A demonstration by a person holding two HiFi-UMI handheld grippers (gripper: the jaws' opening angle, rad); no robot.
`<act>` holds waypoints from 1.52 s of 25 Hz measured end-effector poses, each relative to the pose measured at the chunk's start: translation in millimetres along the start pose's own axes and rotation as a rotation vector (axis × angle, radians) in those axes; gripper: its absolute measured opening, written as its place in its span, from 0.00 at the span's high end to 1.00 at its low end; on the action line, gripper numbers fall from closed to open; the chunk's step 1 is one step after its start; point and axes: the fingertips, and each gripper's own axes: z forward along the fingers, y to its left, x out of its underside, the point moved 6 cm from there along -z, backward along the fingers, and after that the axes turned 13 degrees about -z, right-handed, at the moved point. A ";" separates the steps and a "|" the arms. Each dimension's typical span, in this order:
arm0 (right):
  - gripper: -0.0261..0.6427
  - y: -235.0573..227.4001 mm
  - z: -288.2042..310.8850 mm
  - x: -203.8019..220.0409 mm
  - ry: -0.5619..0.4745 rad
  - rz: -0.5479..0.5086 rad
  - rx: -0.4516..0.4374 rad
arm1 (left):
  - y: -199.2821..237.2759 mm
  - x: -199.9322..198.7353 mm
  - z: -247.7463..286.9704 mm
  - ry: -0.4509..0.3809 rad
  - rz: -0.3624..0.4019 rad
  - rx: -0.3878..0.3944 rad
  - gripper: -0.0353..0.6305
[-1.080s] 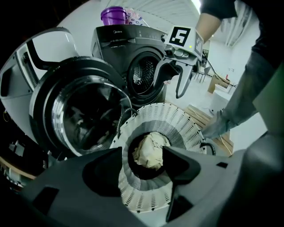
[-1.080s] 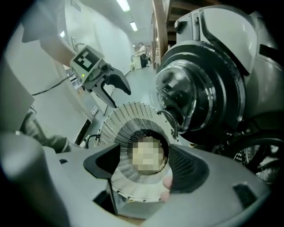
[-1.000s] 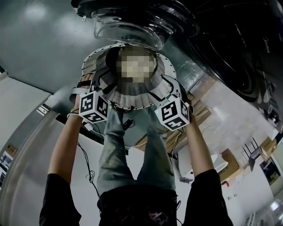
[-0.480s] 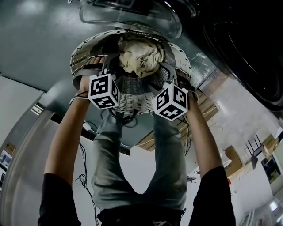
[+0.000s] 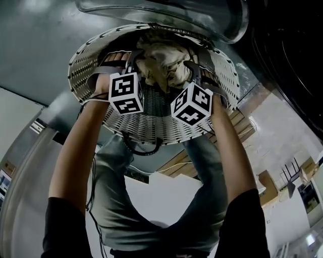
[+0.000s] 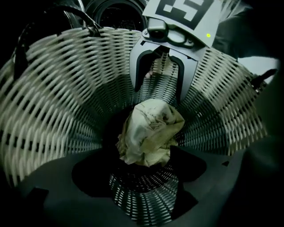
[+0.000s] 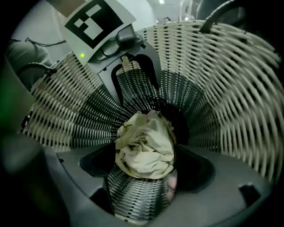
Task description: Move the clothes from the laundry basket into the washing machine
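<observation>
1. Wicker fills the head view: the laundry basket (image 5: 151,123) sits close to the washing machine (image 5: 287,45) and its open glass door (image 5: 166,12). My left gripper (image 5: 126,59) and right gripper (image 5: 194,70) both reach inside, flanking one crumpled cream garment (image 5: 161,60).
2. Left gripper view: my jaws have just been opening and stand wide, grasping nothing. The garment (image 6: 151,137) lies on the basket floor, its lower edge reaching between the tips, unpressed.
3. Right gripper view: these jaws have also just been opening and are released. The garment (image 7: 146,144) sits between them, not pinched.
4. The only garment in sight remains in the basket; I judge that gripping, lifting and loading are all left.
</observation>
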 end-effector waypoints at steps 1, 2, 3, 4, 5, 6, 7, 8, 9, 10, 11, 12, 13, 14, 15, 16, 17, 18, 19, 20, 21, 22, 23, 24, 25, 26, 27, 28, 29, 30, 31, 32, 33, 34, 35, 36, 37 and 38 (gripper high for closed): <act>0.33 -0.2 7.3 2.9 0.010 -0.001 0.000 | -0.5 2.1 9.9 0.010 0.003 0.000 0.34; 0.32 0.2 14.9 5.8 0.022 -0.003 -0.004 | -1.1 3.9 19.8 0.021 0.010 -0.001 0.33; 0.31 0.9 22.9 8.6 0.039 -0.007 -0.008 | -1.7 4.9 29.5 0.029 0.020 0.000 0.32; 0.30 1.3 30.9 10.9 0.061 -0.016 -0.008 | -2.0 5.0 38.9 0.033 0.029 0.001 0.31; 0.27 1.0 38.8 12.4 0.084 -0.029 -0.005 | -1.8 4.5 47.8 0.033 0.036 0.002 0.30; 0.27 0.1 46.4 12.5 0.103 -0.042 0.001 | -1.0 4.4 56.3 0.032 0.040 0.003 0.29; 0.26 -0.8 53.9 11.7 0.115 -0.052 0.002 | 0.0 4.9 64.4 0.033 0.043 0.005 0.28; 0.25 -0.9 61.5 11.2 0.121 -0.057 -0.007 | 0.6 6.0 72.3 0.037 0.048 0.007 0.26; 0.24 -0.3 69.3 12.0 0.125 -0.060 -0.022 | 0.2 7.3 80.2 0.043 0.055 0.010 0.24; 0.22 0.2 77.2 14.3 0.132 -0.064 -0.037 | -1.1 8.4 88.0 0.049 0.063 0.014 0.23; 0.21 0.0 84.8 17.8 0.142 -0.068 -0.048 | -2.8 9.2 95.7 0.053 0.068 0.018 0.22; 0.21 -1.0 92.0 21.3 0.152 -0.070 -0.055 | -4.6 10.1 103.3 0.058 0.069 0.025 0.21; 0.21 -2.6 98.9 24.3 0.161 -0.064 -0.061 | -6.0 11.3 110.9 0.065 0.064 0.037 0.21; 0.21 -4.4 105.7 26.4 0.168 -0.052 -0.069 | -6.8 13.1 118.5 0.074 0.054 0.052 0.21; 0.21 -5.7 112.6 27.7 0.175 -0.037 -0.081 | -6.8 15.1 126.3 0.086 0.045 0.069 0.21; 0.21 -5.3 119.4 28.8 0.181 -0.028 -0.096 | -6.6 17.4 134.3 0.100 0.040 0.083 0.21; 0.21 -3.2 125.7 30.5 0.187 -0.025 -0.112 | -7.3 19.5 142.6 0.116 0.039 0.094 0.21; 0.22 -0.8 131.1 33.5 0.194 -0.027 -0.124 | -8.8 20.9 151.0 0.132 0.040 0.102 0.21; 0.23 0.3 135.4 37.3 0.201 -0.028 -0.127 | -10.5 21.2 158.9 0.147 0.044 0.104 0.21; 0.24 -0.2 138.4 41.0 0.204 -0.026 -0.120 | -11.7 21.1 165.6 0.161 0.047 0.099 0.21; 0.27 -1.5 140.4 44.1 0.205 -0.023 -0.105 | -12.6 21.1 170.7 0.177 0.048 0.091 0.22; 0.31 -2.5 141.5 46.5 0.207 -0.021 -0.086 | -13.8 21.3 174.3 0.195 0.046 0.085 0.22; 0.36 -3.1 142.2 48.4 0.212 -0.025 -0.068 | -15.5 21.9 176.1 0.217 0.045 0.086 0.26; 0.43 -3.5 142.4 49.7 0.221 -0.032 -0.052 | -17.8 22.8 176.4 0.238 0.049 0.090 0.34; 0.52 -4.5 141.8 50.5 0.230 -0.043 -0.034 | -20.4 23.7 175.5 0.255 0.055 0.093 0.44; 0.66 -5.8 140.3 51.0 0.238 -0.051 -0.014 | -23.0 24.7 173.6 0.262 0.056 0.092 0.58; 0.74 -6.9 138.2 51.2 0.239 -0.051 0.004 | -24.9 25.3 170.9 0.258 0.046 0.085 0.70; 0.77 -7.7 135.6 50.9 0.236 -0.044 0.012 | -25.5 25.5 166.9 0.246 0.028 0.072 0.80; 0.79 -8.2 132.4 49.9 0.228 -0.034 0.014 | -24.7 25.2 161.7 0.231 0.012 0.057 0.88; 0.80 -8.6 128.3 48.3 0.217 -0.025 0.014 | -23.2 24.5 155.2 0.220 0.003 0.045 0.89; 0.81 -9.0 122.8 46.1 0.204 -0.018 0.017 | -21.1 23.0 147.3 0.211 0.001 0.035 0.89; 0.82 -10.0 115.8 43.5 0.190 -0.011 0.023 | -18.5 20.7 138.0 0.202 -0.003 0.027 0.89; 0.82 -11.8 107.4 40.5 0.176 -0.004 0.035 | -15.3 18.0 127.4 0.190 -0.013 0.020 0.89; 0.83 -14.4 97.7 37.0 0.163 -0.001 0.052 | -11.8 15.1 115.8 0.177 -0.029 0.011 0.89; 0.83 -17.7 86.8 32.9 0.150 0.001 0.071 | -8.4 12.0 103.6 0.165 -0.047 0.002 0.89; 0.83 -20.9 74.9 28.4 0.134 0.005 0.086 | -5.2 8.5 91.0 0.153 -0.062 -0.006 0.89; 0.83 -23.6 62.3 24.2 0.118 0.013 0.100 | -2.6 4.7 78.1 0.141 -0.076 -0.014 0.89; 0.83 -25.6 49.3 20.7 0.103 0.023 0.112 | -0.7 0.8 64.8 0.129 -0.091 -0.021 0.89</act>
